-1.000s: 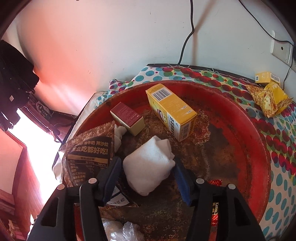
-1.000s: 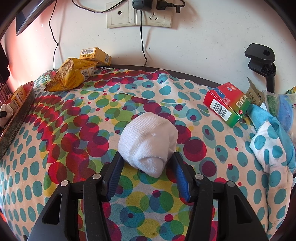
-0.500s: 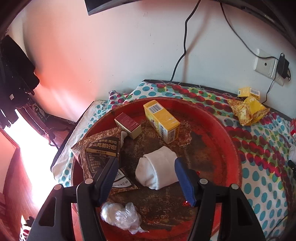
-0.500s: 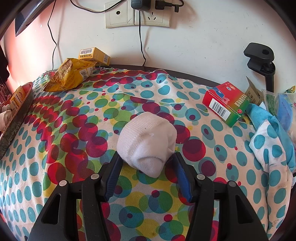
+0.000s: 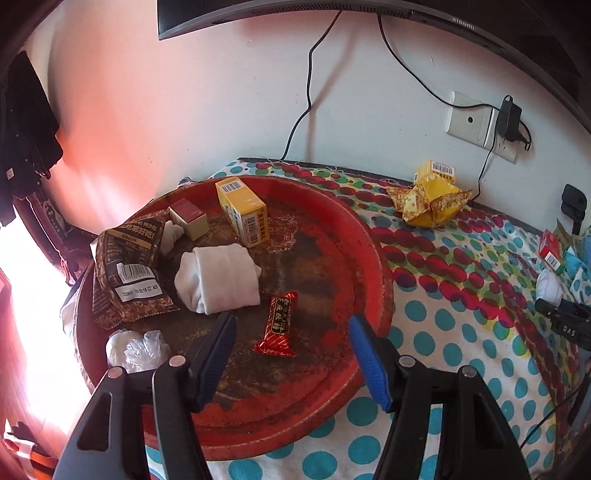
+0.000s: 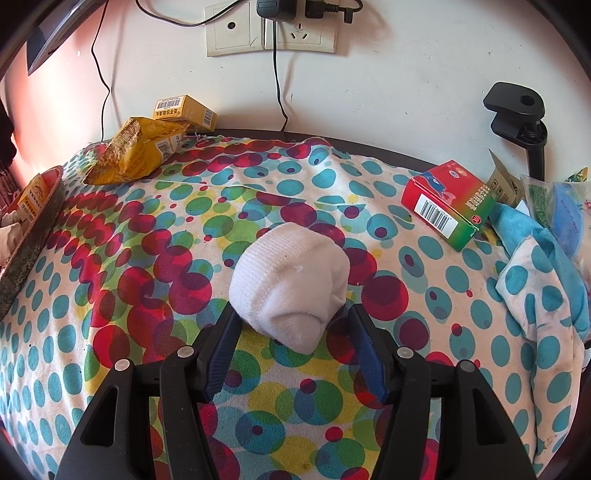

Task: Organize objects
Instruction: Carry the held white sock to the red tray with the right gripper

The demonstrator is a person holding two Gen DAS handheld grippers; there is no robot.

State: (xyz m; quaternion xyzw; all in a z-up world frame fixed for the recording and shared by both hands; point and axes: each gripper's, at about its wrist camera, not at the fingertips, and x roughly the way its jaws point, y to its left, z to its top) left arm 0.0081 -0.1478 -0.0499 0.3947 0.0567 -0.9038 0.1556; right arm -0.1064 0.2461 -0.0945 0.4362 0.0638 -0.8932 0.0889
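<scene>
Rolled white sock bundle (image 6: 290, 286) sits on the polka-dot tablecloth (image 6: 147, 266), mid-table, right between the blue pads of the right gripper (image 6: 291, 354). Jaws have just been opening; the left pad looks to brush the sock, the right pad stands just off it, so released, not clenched.

A second folded white sock (image 5: 221, 278) lies inside the round red metal tray (image 5: 373, 258), clear of the left gripper (image 5: 291, 358). Those jaws have just been opening too and stand wide over the tray floor, only a red foil candy bar (image 5: 277, 325) lying beyond and between them, untouched.

Also in the tray: yellow carton (image 5: 242, 210), small maroon box (image 5: 188, 218), brown snack bag (image 5: 129, 269), clear plastic wad (image 5: 135, 349). Outside it: yellow crumpled snack bag (image 6: 136, 151), small yellow box (image 6: 184, 110), red-green carton (image 6: 448, 208).

Risks, as a judgement: the soft roll could unroll or squirt out if pinched near its tip; a drag across the cloth may wrinkle it and shift the cartons; the left gripper could knock the candy bar or catch the tray rim.

Readable: "xiaomi", mirrored, on the monitor edge (image 5: 458, 23); "DAS" on the other gripper. Chinese print and barcodes on the packs, too small to read.
</scene>
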